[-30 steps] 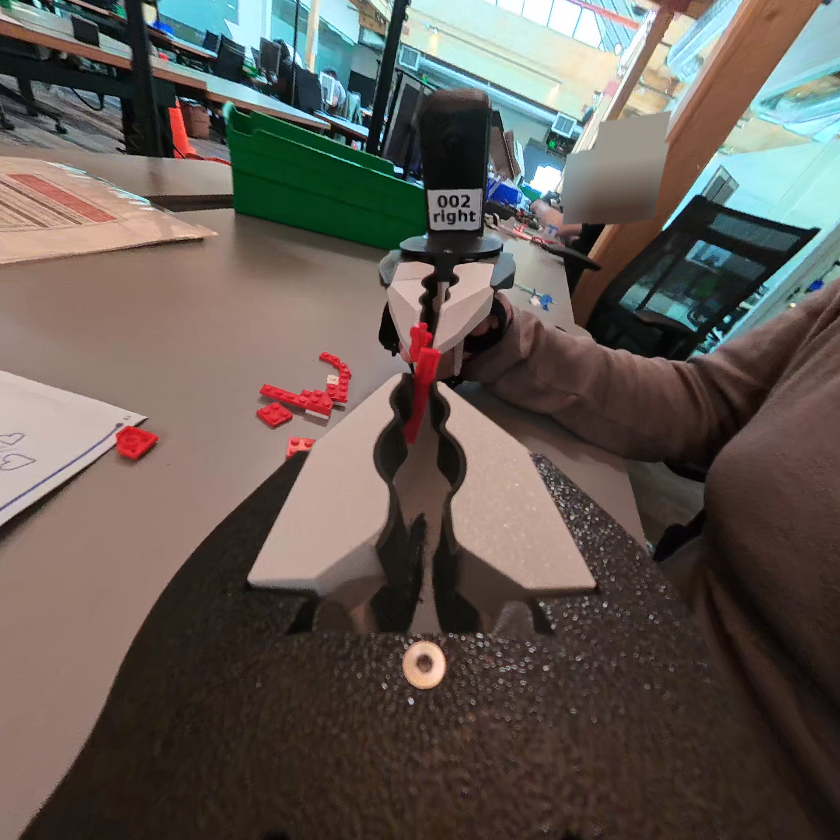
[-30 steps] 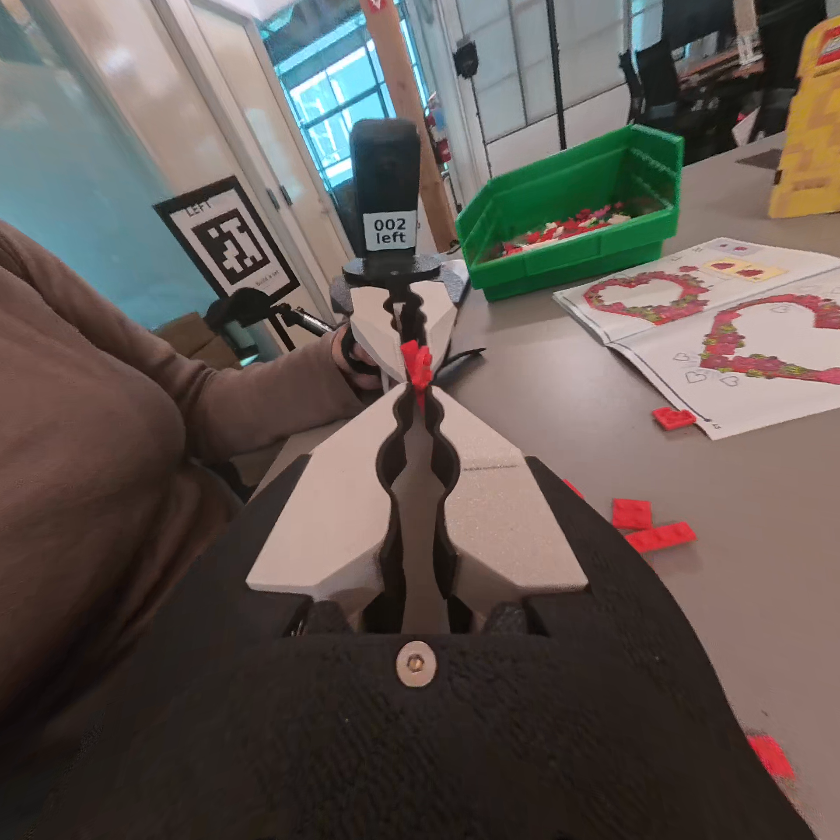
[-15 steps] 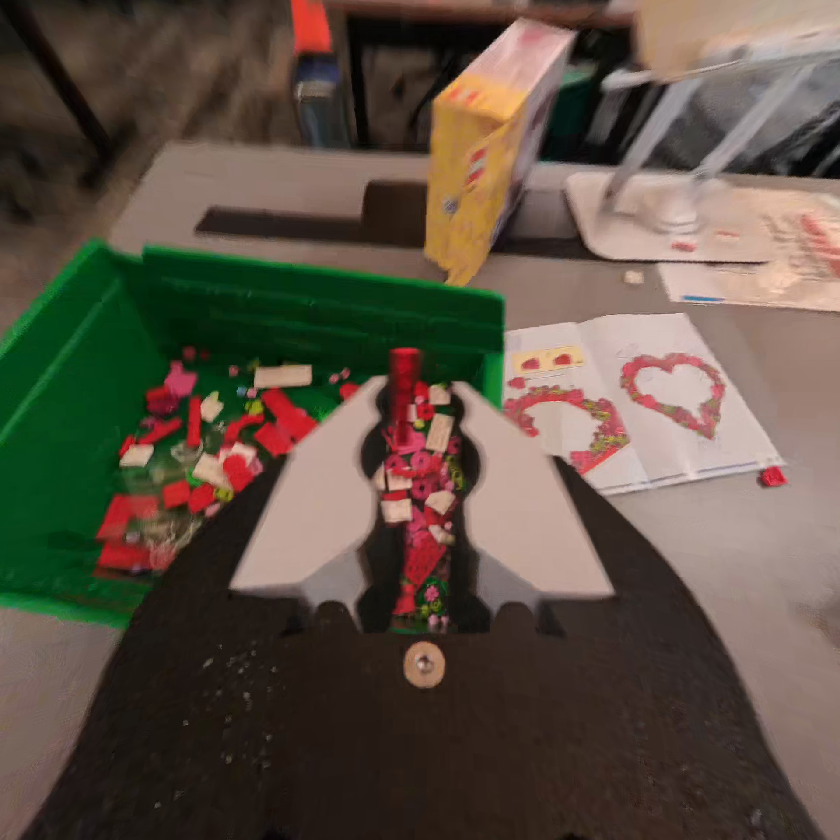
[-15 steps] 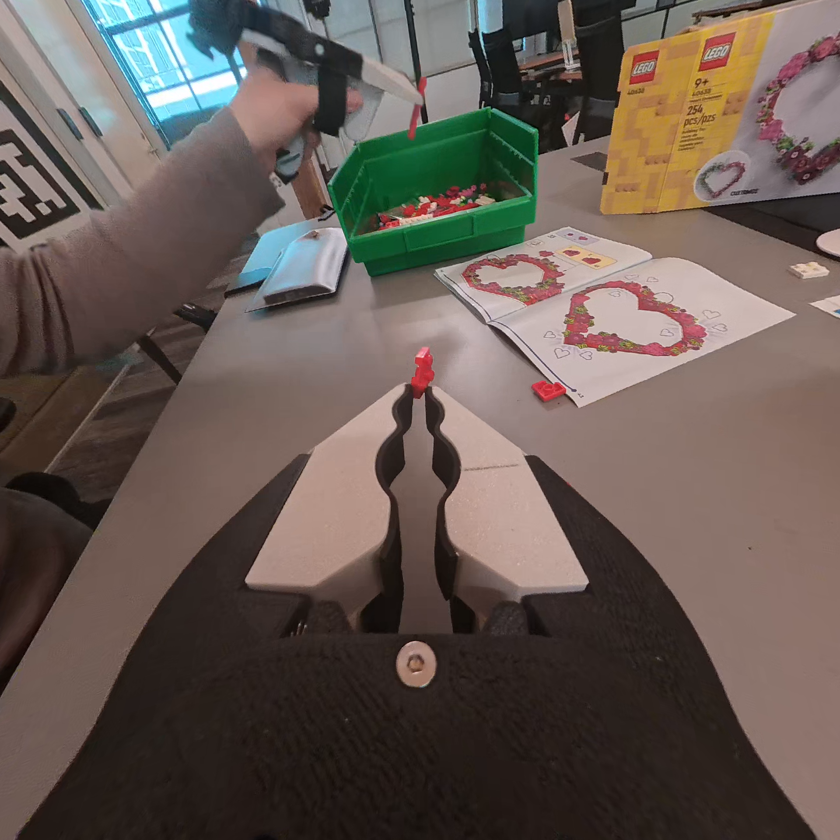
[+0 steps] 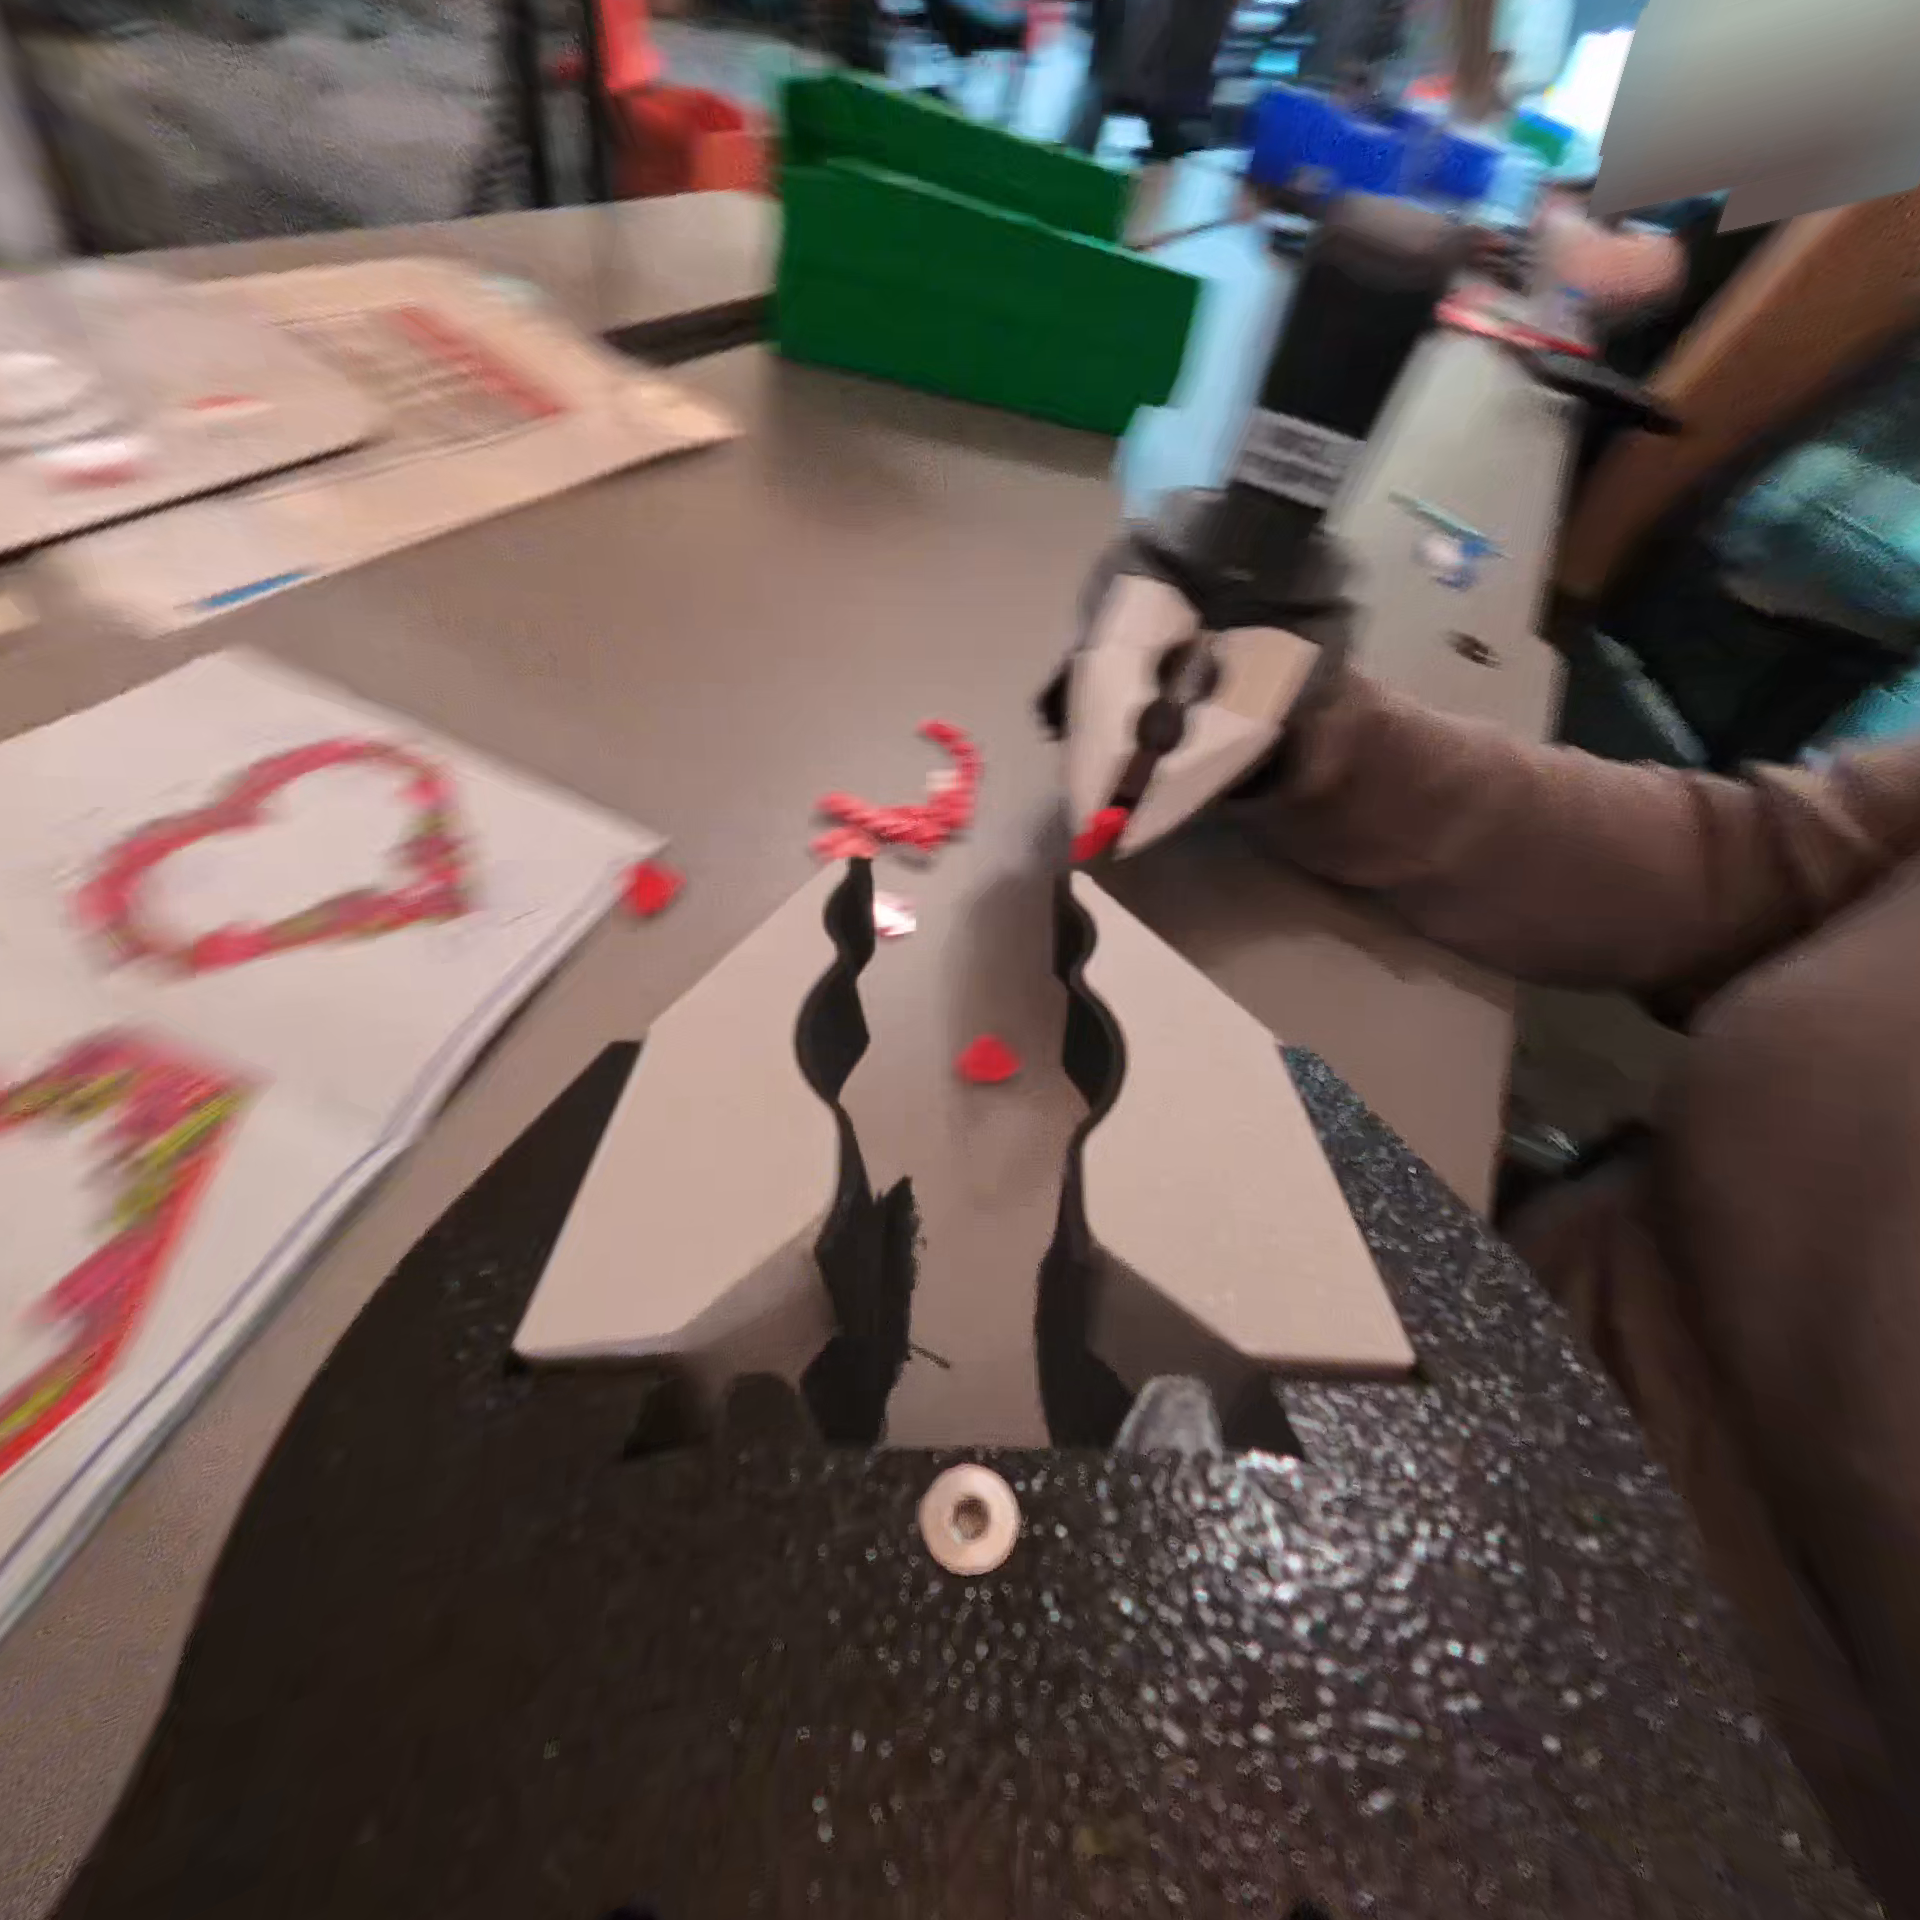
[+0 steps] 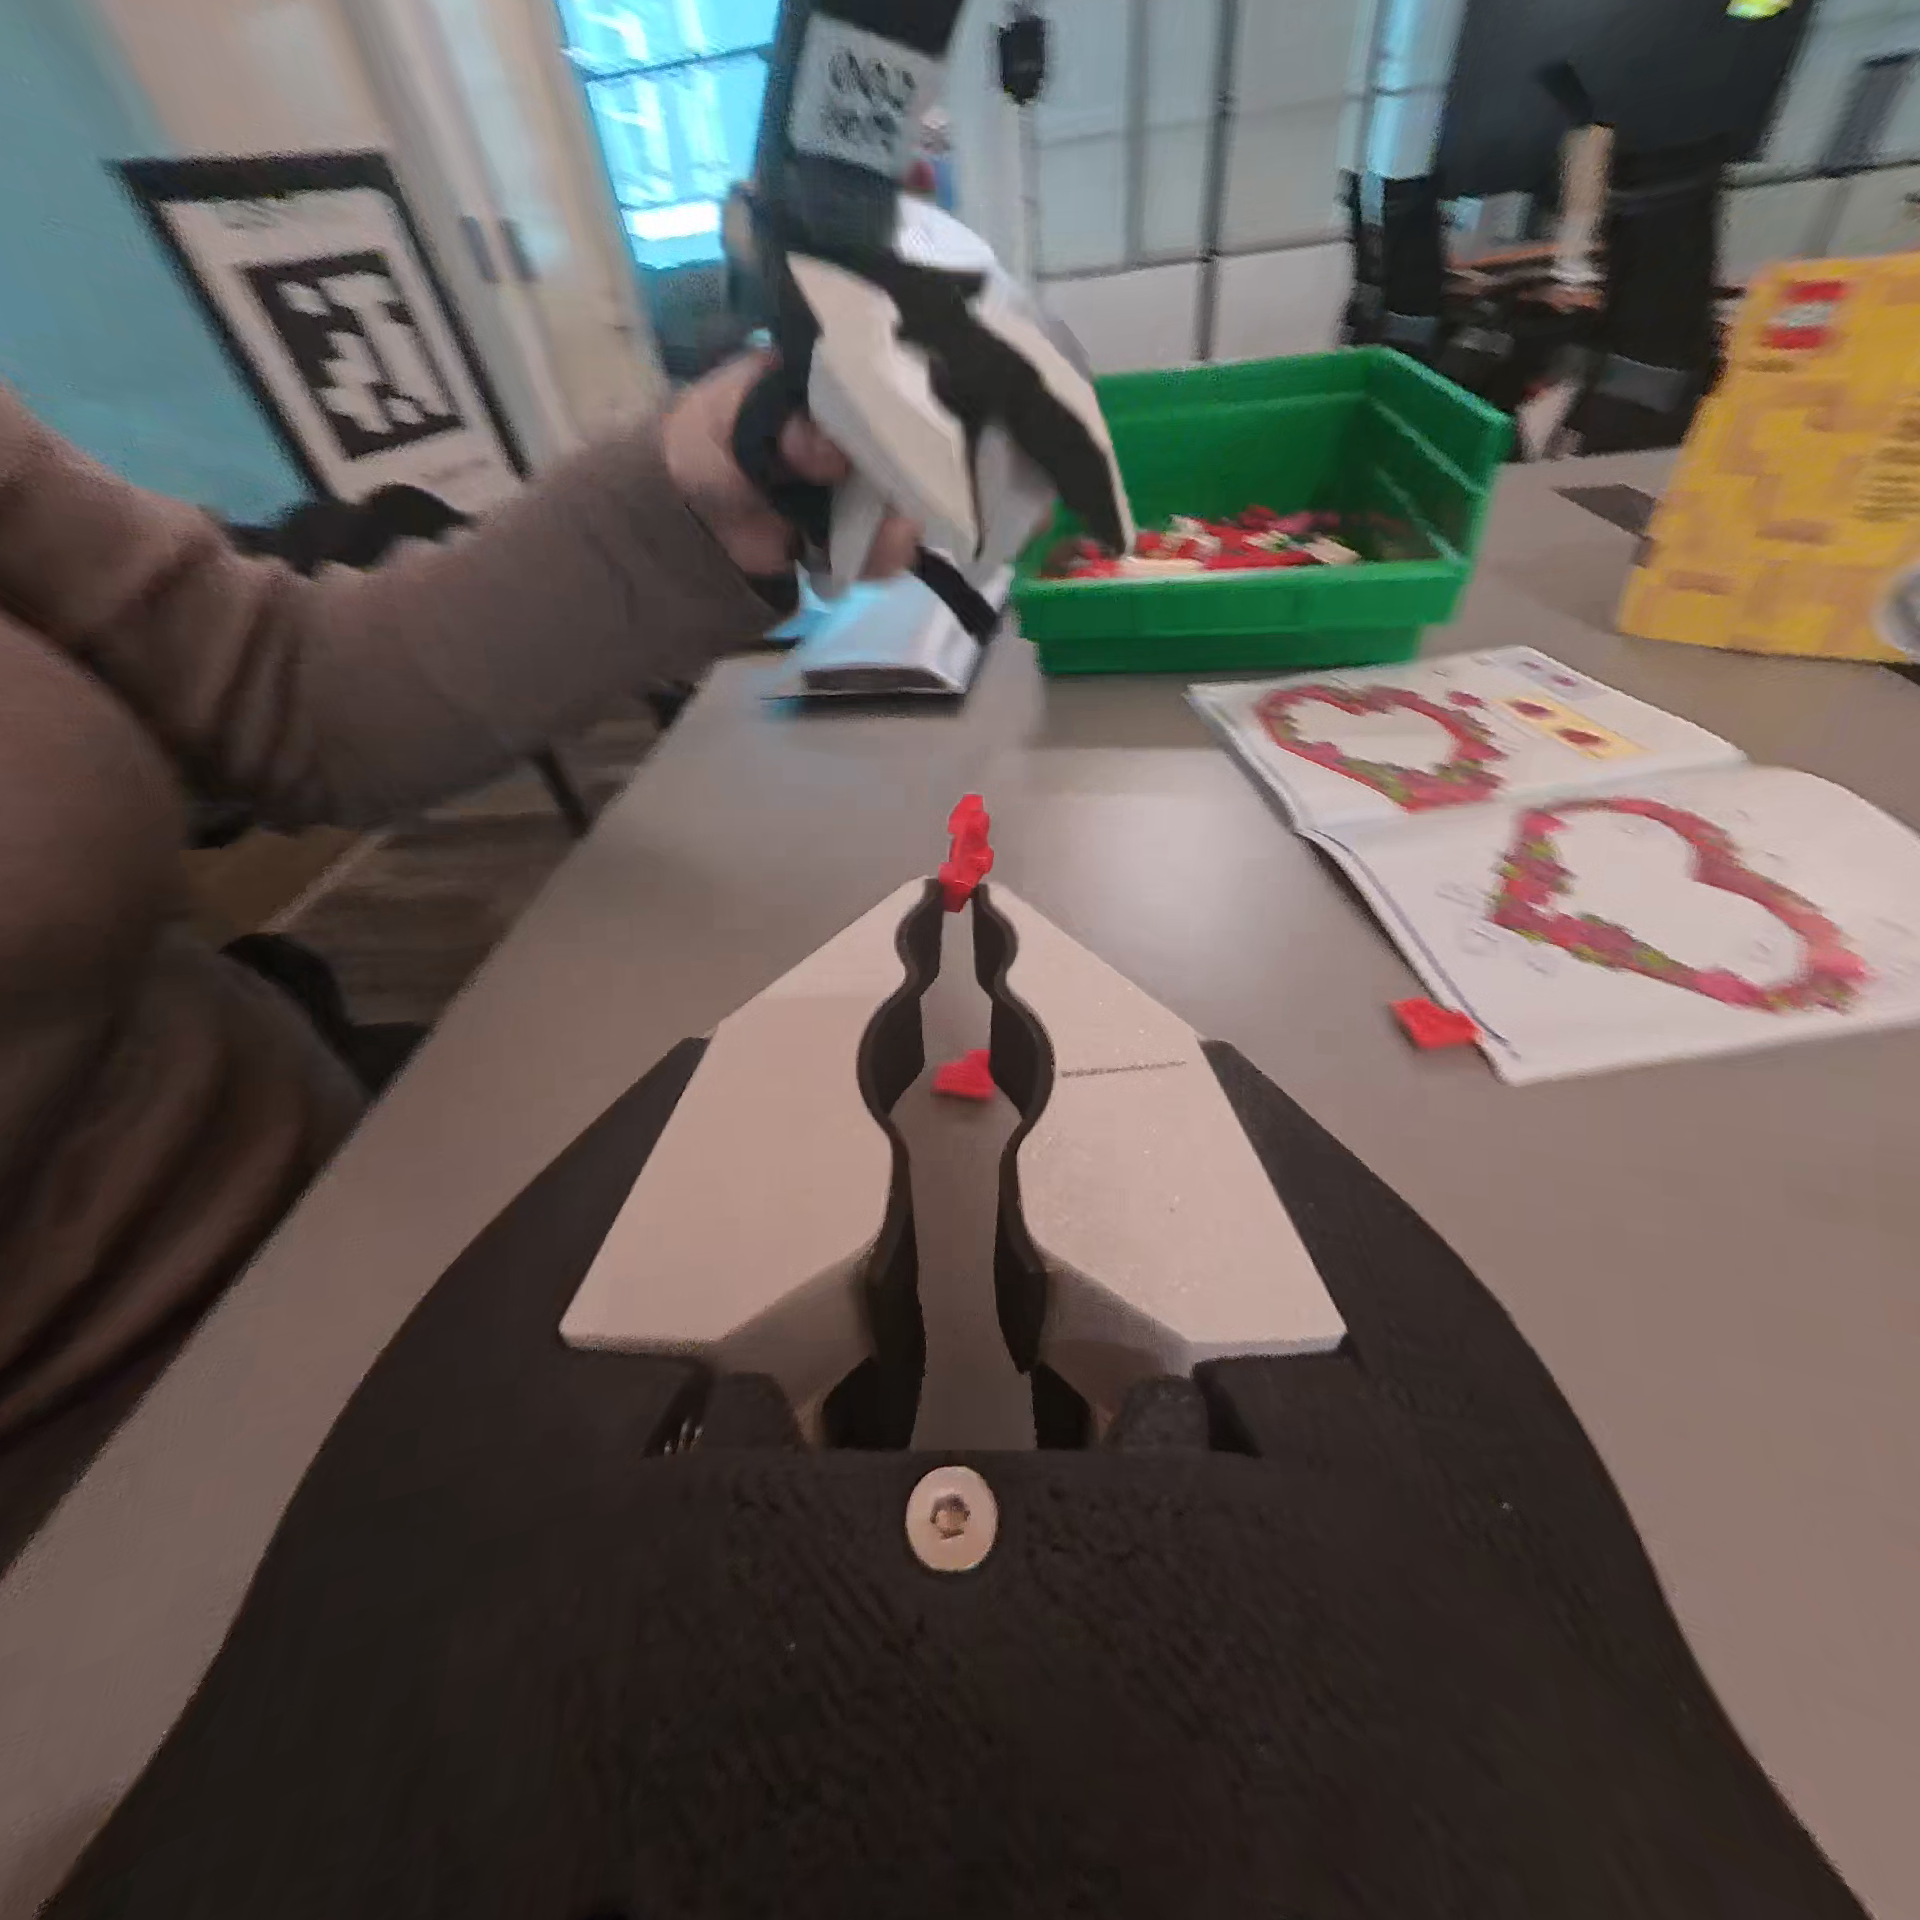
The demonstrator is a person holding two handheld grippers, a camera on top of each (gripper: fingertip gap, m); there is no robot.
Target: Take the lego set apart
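Right gripper (image 6: 958, 902) first: its fingertips are pinched tight on a small red lego piece (image 6: 966, 854), a knobbly sliver standing up out of the tips, held above the grey tabletop (image 6: 1558, 1299). Directly below, seen through the gap between the fingers, a single red plate (image 6: 962, 1074) lies flat on the surface. Over to the left gripper (image 5: 958, 883): fingers spread wide, nothing between them, the same loose red plate (image 5: 987, 1060) showing on the table through the gap. Just past its tips sits the remaining lego assembly (image 5: 912, 798), a curved red strip with a pale brick or two, blurred but clearly in the middle of the tabletop. Another red piece (image 5: 651, 888) lies touching the corner of the open instruction booklet (image 5: 291, 935), whose pages show heart-shaped wreaths. Out toward the far edge, the green bin (image 6: 1262, 520) holds a shallow jumble of red, white and pink pieces; from the right wrist view the left gripper hangs in front of its near corner. The yellow box (image 6: 1787, 488) stands at the far right side of the tabletop.
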